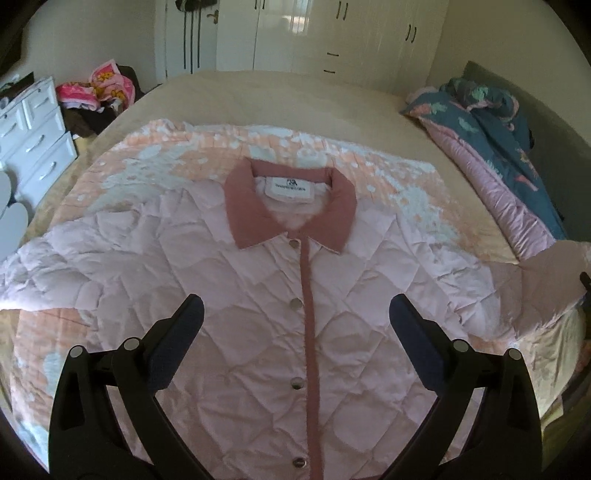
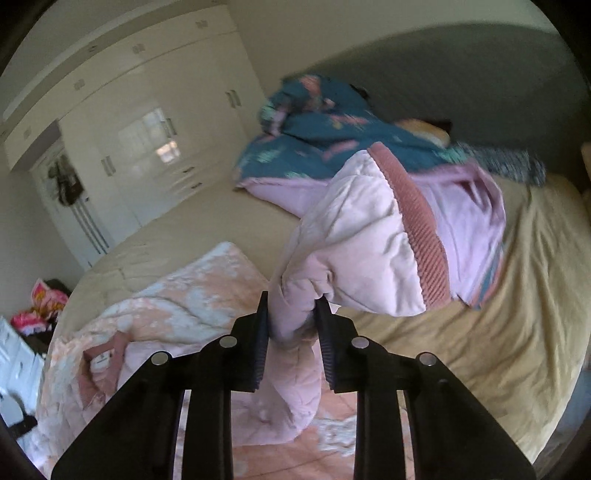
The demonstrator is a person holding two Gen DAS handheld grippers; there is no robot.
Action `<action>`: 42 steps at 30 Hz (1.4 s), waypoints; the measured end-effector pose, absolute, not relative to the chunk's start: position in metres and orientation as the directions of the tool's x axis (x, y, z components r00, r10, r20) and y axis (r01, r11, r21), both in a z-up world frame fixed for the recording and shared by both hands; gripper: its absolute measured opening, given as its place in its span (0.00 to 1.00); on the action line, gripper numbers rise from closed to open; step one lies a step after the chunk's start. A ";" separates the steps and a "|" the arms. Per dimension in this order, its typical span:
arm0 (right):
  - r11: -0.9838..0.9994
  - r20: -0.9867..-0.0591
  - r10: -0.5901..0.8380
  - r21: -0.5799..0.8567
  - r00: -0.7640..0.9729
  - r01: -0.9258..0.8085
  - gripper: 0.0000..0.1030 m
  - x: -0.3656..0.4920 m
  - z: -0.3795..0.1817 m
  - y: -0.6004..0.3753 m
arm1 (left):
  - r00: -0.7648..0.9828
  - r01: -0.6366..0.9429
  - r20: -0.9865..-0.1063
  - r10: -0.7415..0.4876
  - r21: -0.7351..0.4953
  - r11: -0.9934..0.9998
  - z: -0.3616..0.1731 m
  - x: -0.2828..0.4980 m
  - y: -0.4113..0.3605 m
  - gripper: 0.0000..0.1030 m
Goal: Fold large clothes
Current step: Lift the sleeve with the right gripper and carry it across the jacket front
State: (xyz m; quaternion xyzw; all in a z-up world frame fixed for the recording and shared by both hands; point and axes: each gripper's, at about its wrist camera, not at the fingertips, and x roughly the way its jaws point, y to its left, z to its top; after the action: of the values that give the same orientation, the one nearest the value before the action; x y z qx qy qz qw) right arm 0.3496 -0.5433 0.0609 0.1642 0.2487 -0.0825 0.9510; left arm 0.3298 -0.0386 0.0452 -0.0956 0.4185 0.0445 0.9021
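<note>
A pale pink quilted jacket [image 1: 236, 295] with a dusty-rose collar [image 1: 255, 218] and snap placket lies front up on a peach and white blanket [image 1: 155, 158] on the bed. My left gripper [image 1: 295, 314] is open and empty, hovering above the jacket's chest. My right gripper [image 2: 291, 314] is shut on the jacket's right sleeve [image 2: 354, 236], lifted off the bed, with its ribbed rose cuff [image 2: 417, 229] hanging past the fingers. The lifted sleeve also shows at the right edge of the left wrist view [image 1: 554, 269].
A teal and pink duvet [image 1: 491, 122] is bunched at the bed's right side, also in the right wrist view [image 2: 325, 133]. White drawers [image 1: 37, 140] and a pile of bright clothes [image 1: 99, 86] stand at the left. White wardrobes [image 1: 332, 33] line the far wall.
</note>
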 end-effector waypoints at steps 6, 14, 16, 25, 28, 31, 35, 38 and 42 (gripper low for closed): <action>0.962 -0.461 -0.054 0.214 0.886 0.169 0.22 0.346 0.088 -0.506 | 0.673 -0.179 -0.739 -0.020 -0.189 0.966 0.063 0.318 -0.015 0.91; 0.976 -0.420 0.000 0.200 0.908 0.092 0.22 0.338 0.120 -0.461 | 0.699 -0.171 -0.715 -0.028 -0.205 0.964 0.084 0.305 0.005 0.91; 0.978 -0.409 0.016 0.194 0.912 0.070 0.22 0.338 0.129 -0.449 | 0.705 -0.167 -0.708 -0.043 -0.224 0.960 0.086 0.301 0.011 0.91; 0.990 -0.381 0.065 0.144 0.922 -0.010 0.22 0.340 0.154 -0.395 | 0.699 -0.174 -0.715 -0.036 -0.218 0.960 0.088 0.298 0.033 0.91; 0.991 -0.379 0.078 0.127 0.922 -0.031 0.22 0.342 0.158 -0.375 | 0.699 -0.178 -0.714 -0.028 -0.212 0.961 0.089 0.297 0.041 0.91; 0.991 -0.377 0.099 0.118 0.921 -0.058 0.22 0.344 0.159 -0.357 | 0.700 -0.193 -0.714 -0.024 -0.221 0.956 0.089 0.296 0.053 0.91; 0.989 -0.379 0.129 0.112 0.917 -0.093 0.22 0.349 0.160 -0.336 | 0.702 -0.216 -0.712 -0.010 -0.226 0.950 0.090 0.295 0.068 0.91; 0.987 -0.378 0.150 0.110 0.914 -0.117 0.22 0.352 0.161 -0.318 | 0.707 -0.228 -0.707 -0.005 -0.235 0.945 0.089 0.294 0.080 0.91; 0.981 -0.378 0.187 0.117 0.907 -0.154 0.22 0.358 0.158 -0.294 | 0.710 -0.245 -0.704 -0.008 -0.257 0.935 0.086 0.293 0.094 0.91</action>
State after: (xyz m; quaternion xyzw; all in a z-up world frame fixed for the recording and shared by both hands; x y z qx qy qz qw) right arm 0.3580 -0.2938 0.1581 0.0421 0.1978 0.0873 0.9754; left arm 0.2932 0.0940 0.0863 -0.1682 0.3752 0.0653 0.9092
